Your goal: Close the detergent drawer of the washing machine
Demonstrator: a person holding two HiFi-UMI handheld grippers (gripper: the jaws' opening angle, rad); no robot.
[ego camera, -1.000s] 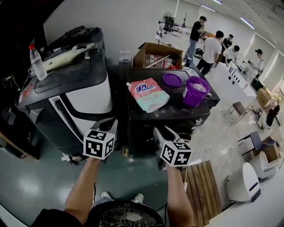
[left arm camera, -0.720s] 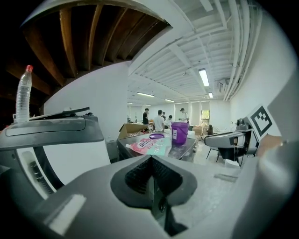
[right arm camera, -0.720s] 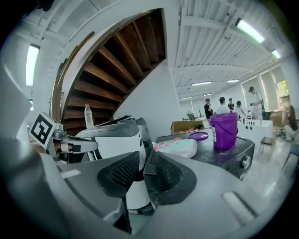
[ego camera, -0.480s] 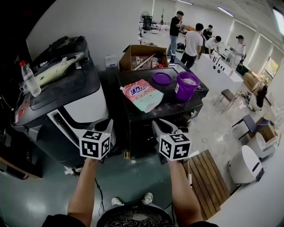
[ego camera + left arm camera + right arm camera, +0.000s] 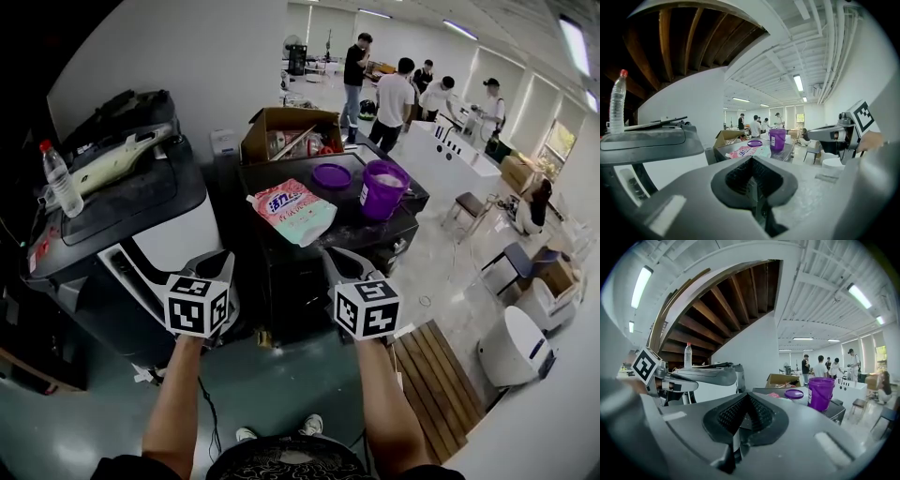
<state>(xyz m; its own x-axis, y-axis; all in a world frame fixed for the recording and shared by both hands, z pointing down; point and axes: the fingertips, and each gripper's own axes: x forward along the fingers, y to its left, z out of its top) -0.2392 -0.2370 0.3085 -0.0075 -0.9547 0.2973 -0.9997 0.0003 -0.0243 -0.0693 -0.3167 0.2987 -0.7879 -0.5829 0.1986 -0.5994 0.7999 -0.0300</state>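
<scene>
left gripper has its jaws pressed together on nothing. right gripper has just been closing and its jaws now meet, also empty. the washing machine stands just beyond the left gripper. i cannot make out its detergent drawer.
</scene>
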